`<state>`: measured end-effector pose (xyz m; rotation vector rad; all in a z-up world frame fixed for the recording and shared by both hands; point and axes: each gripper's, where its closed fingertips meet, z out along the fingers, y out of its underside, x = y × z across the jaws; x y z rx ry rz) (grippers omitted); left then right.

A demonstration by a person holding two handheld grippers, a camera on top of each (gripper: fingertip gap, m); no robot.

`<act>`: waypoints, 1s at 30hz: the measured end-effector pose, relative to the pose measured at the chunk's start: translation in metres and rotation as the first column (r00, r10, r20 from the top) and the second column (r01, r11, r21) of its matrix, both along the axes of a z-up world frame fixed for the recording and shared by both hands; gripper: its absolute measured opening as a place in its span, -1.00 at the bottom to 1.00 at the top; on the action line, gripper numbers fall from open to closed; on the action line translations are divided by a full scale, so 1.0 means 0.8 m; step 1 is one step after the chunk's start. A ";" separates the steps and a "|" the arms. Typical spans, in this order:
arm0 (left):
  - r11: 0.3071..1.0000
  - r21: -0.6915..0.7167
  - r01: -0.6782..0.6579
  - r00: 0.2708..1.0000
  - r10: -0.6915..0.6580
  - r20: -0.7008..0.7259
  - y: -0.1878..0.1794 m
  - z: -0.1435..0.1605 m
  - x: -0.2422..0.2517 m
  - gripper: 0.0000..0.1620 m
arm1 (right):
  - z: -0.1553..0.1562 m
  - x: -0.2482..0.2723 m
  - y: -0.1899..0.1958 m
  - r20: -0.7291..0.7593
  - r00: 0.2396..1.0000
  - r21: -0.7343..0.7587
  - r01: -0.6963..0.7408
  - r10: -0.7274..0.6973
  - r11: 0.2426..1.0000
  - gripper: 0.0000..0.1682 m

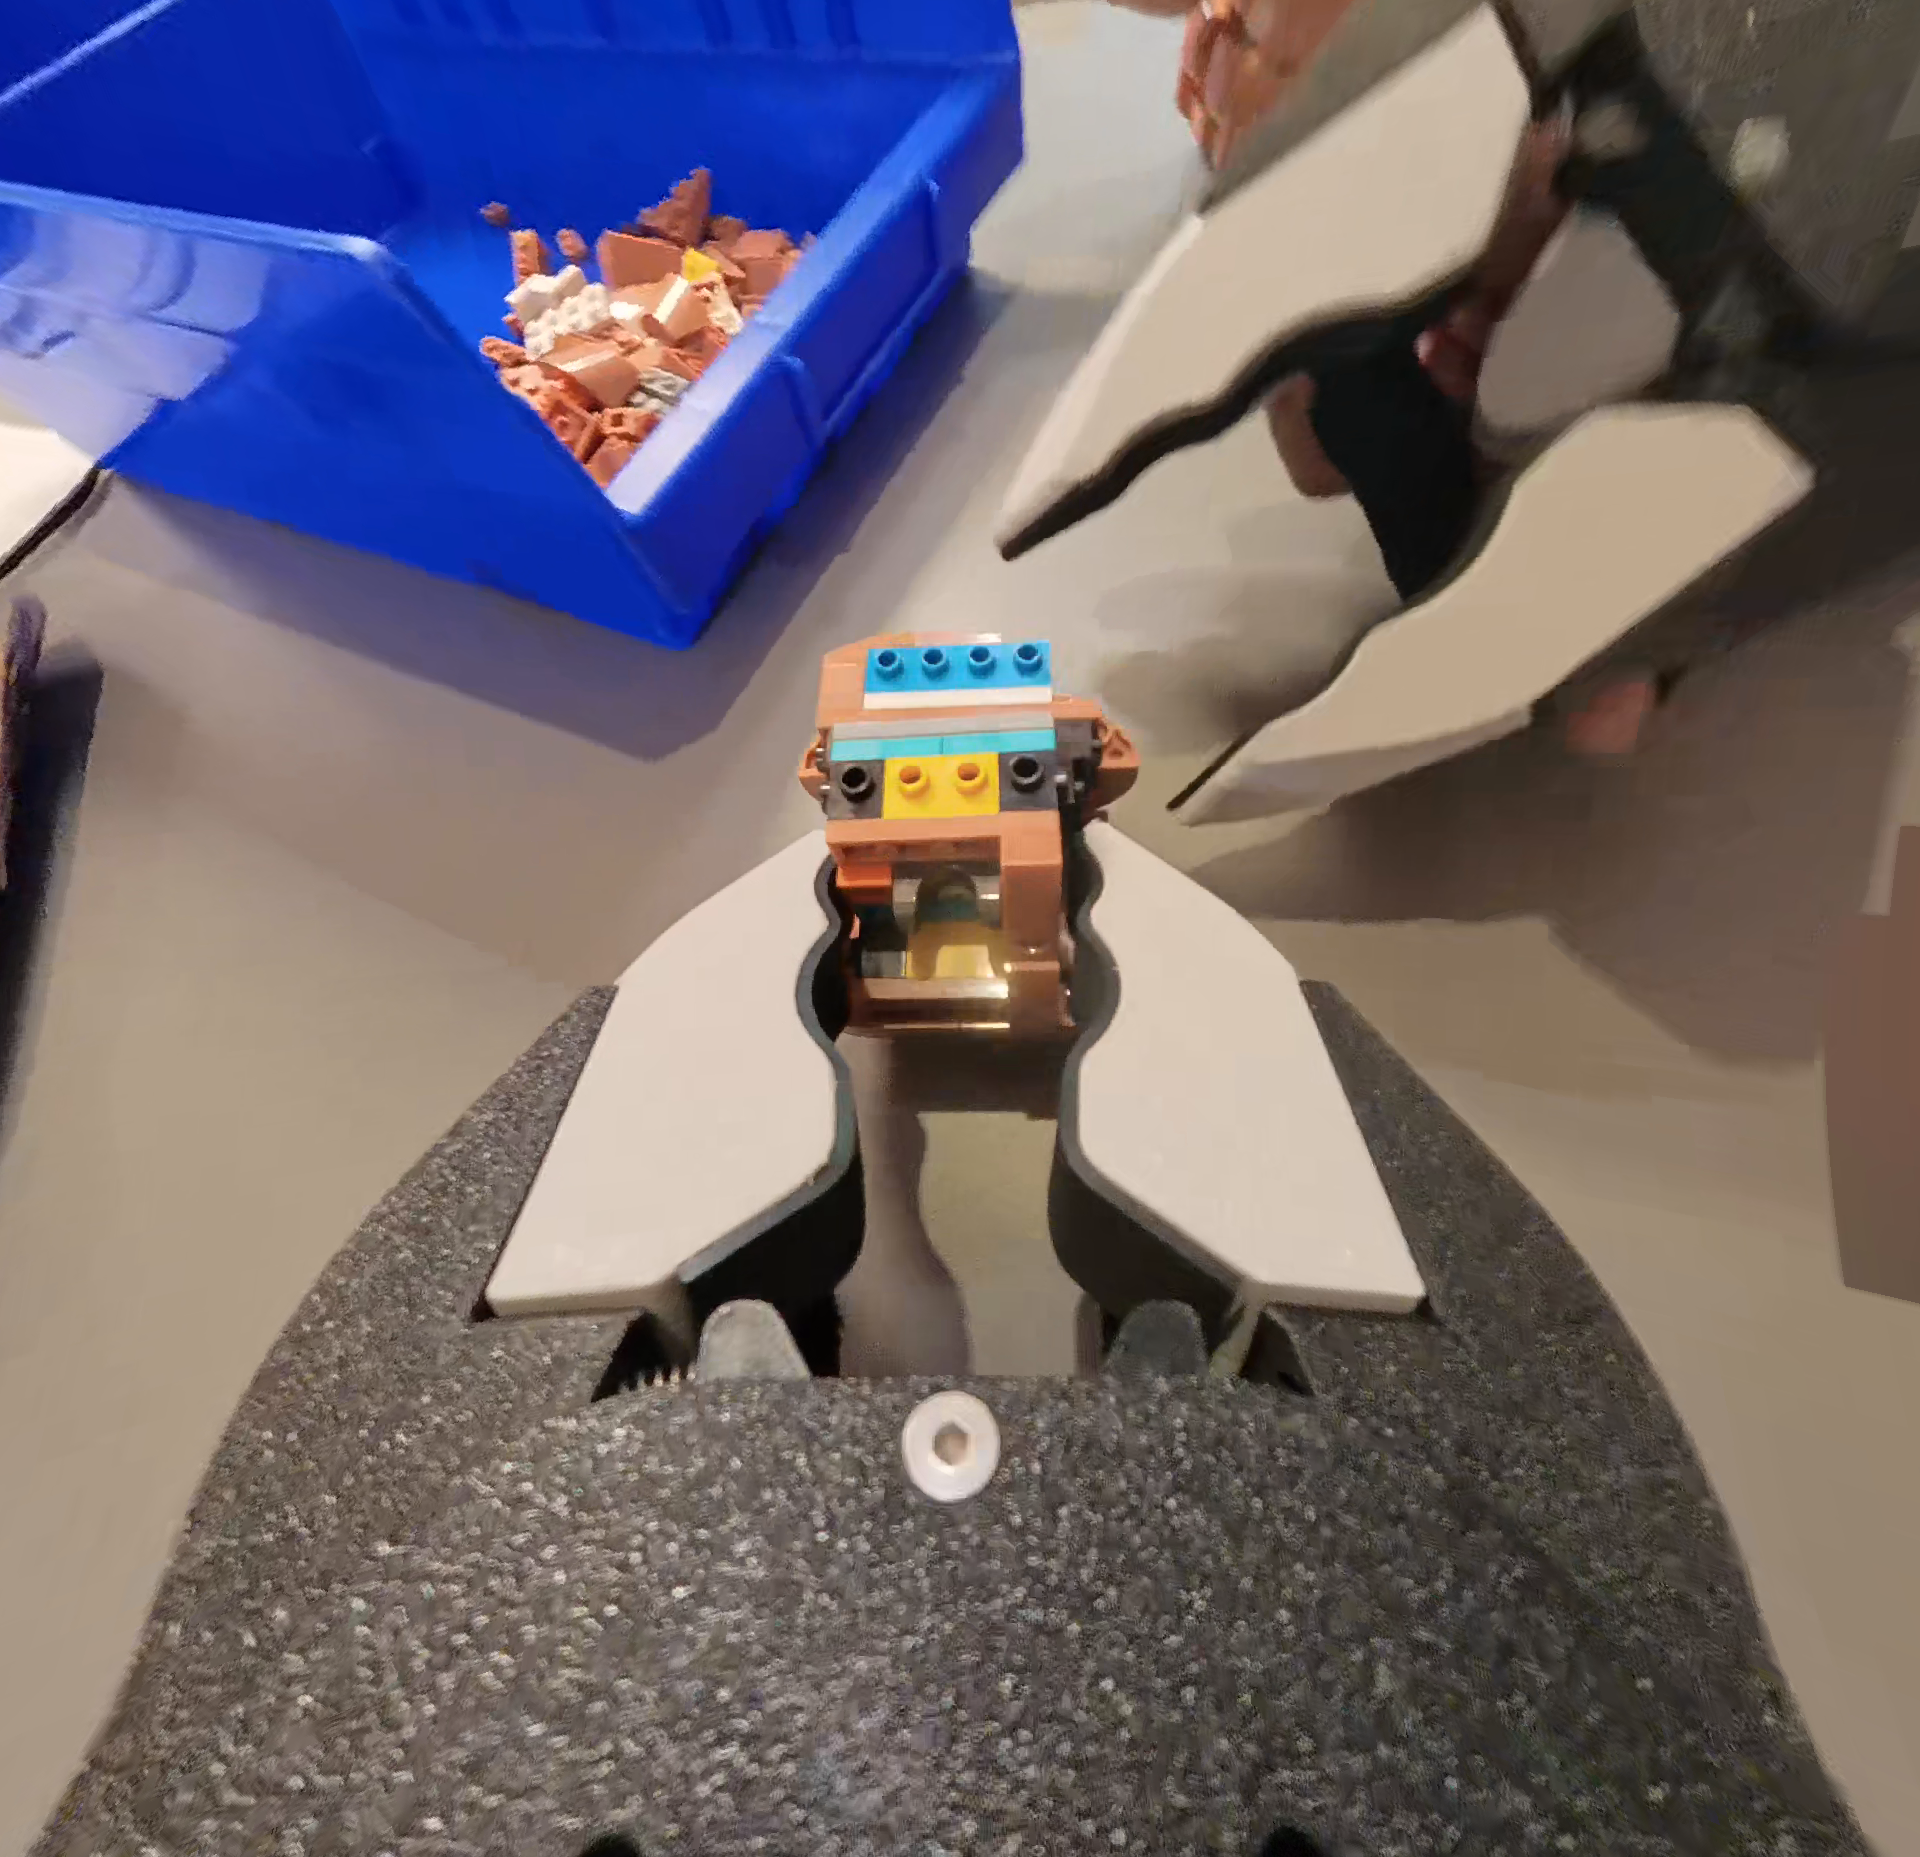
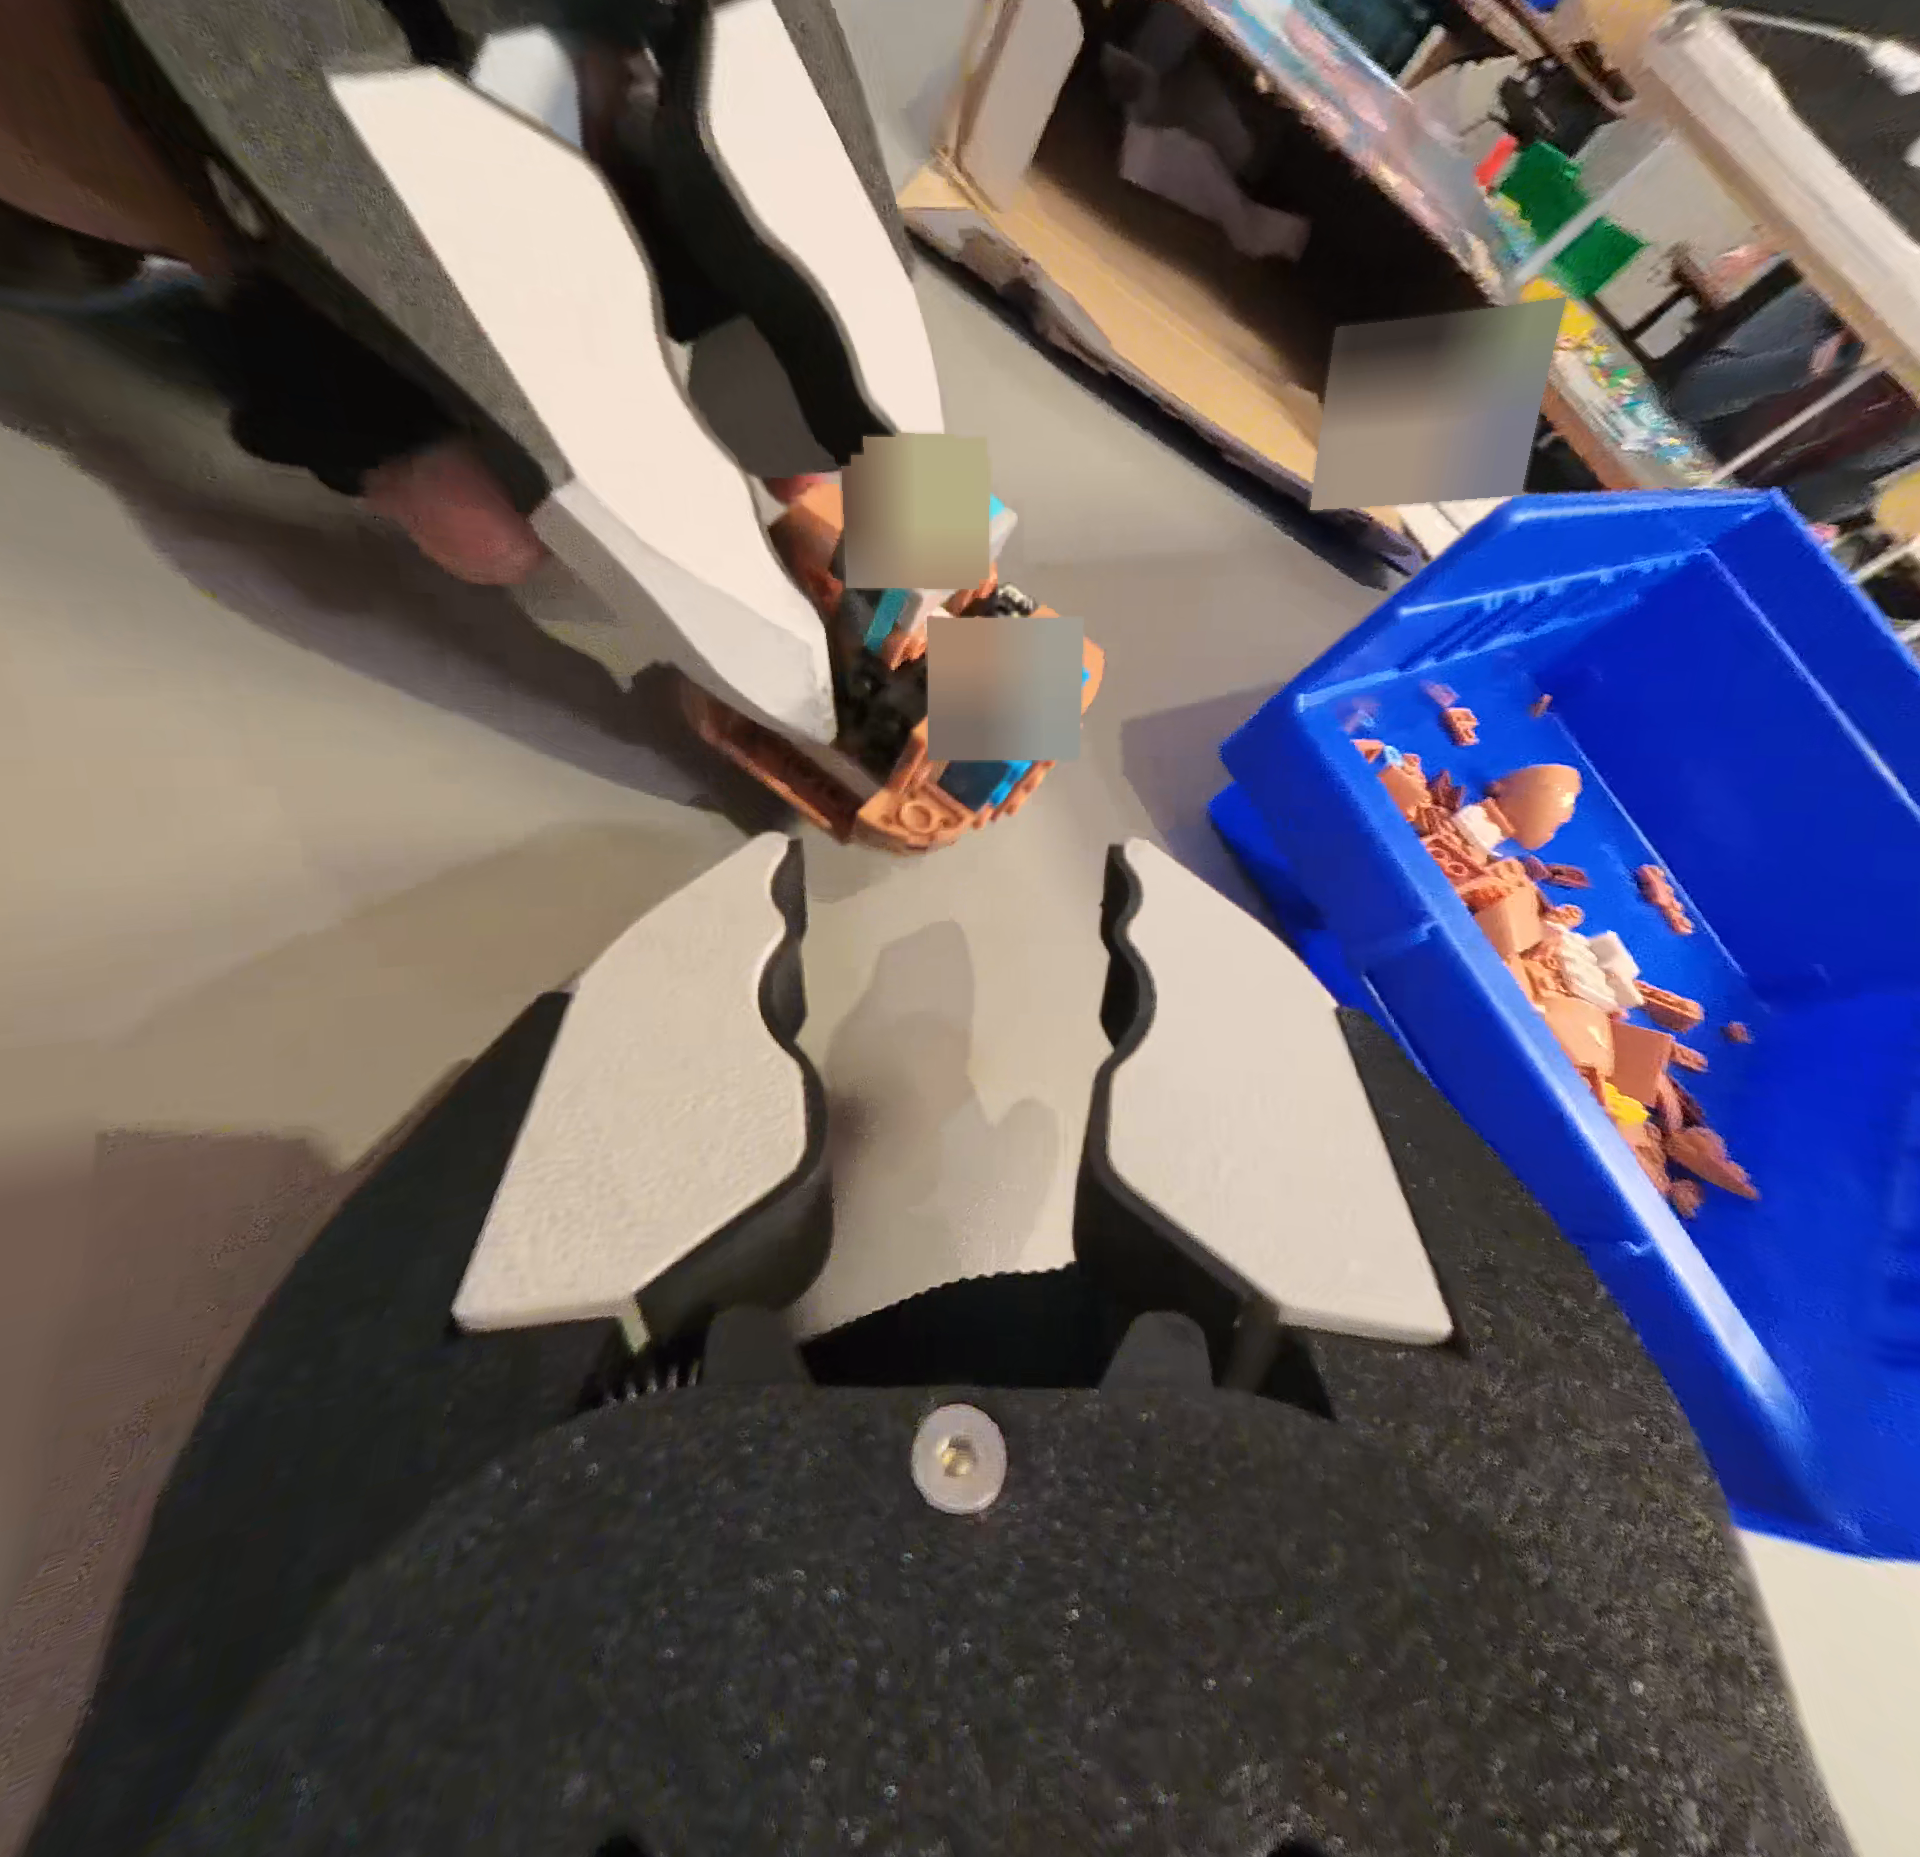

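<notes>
The left tongs (image 1: 951, 872) are clamped on a small brick model (image 1: 951, 820), mostly brown with blue, teal, yellow and black studded pieces on top; the grey fingers (image 1: 717, 1038) press its lower part from either side, and its studded end projects beyond the fingertips. Whether the model rests on the grey desk (image 1: 312, 976) or is held just above it cannot be told. The right tongs (image 2: 951, 851) stand apart with nothing between them, their tips just short of the model (image 2: 904, 810) and pointing towards it; in the left wrist view they appear at upper right (image 1: 1091, 685), near the model but not touching it. A blue plastic bin (image 1: 790, 394) stands on the desk beyond the model, holding a heap of loose bricks (image 1: 634, 321), chiefly brown with some white and yellow. In the right wrist view the bin (image 2: 1340, 934) lies to the right of the open tongs, and an open cardboard box (image 2: 1143, 249) stands farther back.
</notes>
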<state>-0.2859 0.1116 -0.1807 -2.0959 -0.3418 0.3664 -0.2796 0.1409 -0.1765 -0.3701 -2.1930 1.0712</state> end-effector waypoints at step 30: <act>0.628 0.701 -0.339 0.939 0.275 0.208 -0.007 0.105 0.018 -0.52 | 0.091 0.025 -0.017 0.336 0.891 -0.814 0.112 0.305 0.570 -0.71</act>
